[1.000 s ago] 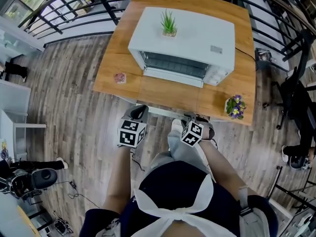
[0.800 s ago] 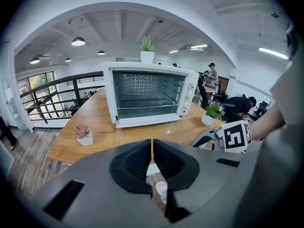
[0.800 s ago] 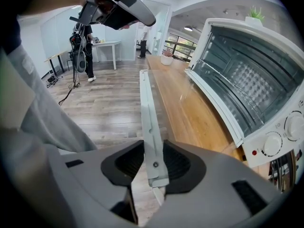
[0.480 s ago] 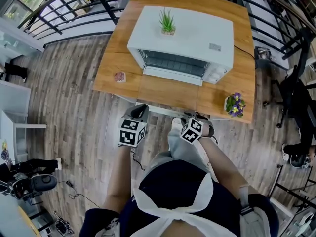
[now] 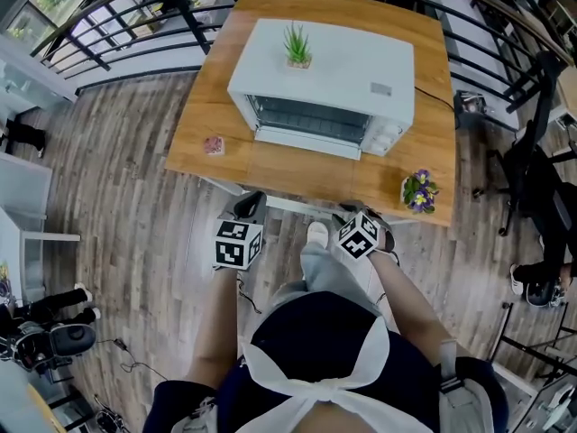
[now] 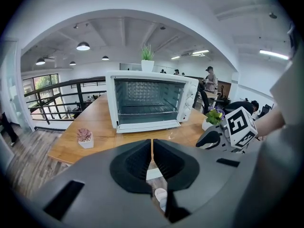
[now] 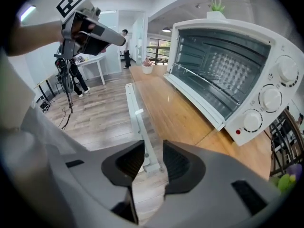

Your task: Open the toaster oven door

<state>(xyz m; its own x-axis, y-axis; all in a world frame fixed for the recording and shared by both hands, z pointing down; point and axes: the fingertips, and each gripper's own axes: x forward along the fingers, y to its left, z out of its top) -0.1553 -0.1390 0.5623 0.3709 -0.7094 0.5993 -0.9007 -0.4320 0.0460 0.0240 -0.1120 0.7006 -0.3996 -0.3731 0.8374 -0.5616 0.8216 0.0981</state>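
- A white toaster oven (image 5: 361, 66) sits on the wooden surface (image 5: 297, 168), its glass front facing the near edge.
- A small green plant (image 5: 297, 46) stands on top of it.
- A pink succulent (image 5: 214, 144) sits at the left of the surface, and purple flowers (image 5: 417, 191) at the right front corner.
- The left hand-held gripper (image 5: 250, 208) and the right hand-held gripper (image 5: 350, 215) hang side by side, just short of that edge, over the plank floor (image 5: 135, 197).

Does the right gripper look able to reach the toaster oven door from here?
Probably yes. The right gripper is open and empty, and only bare table lies between it and the toaster oven door; the flower pot stands off to the side. It must first come forward.
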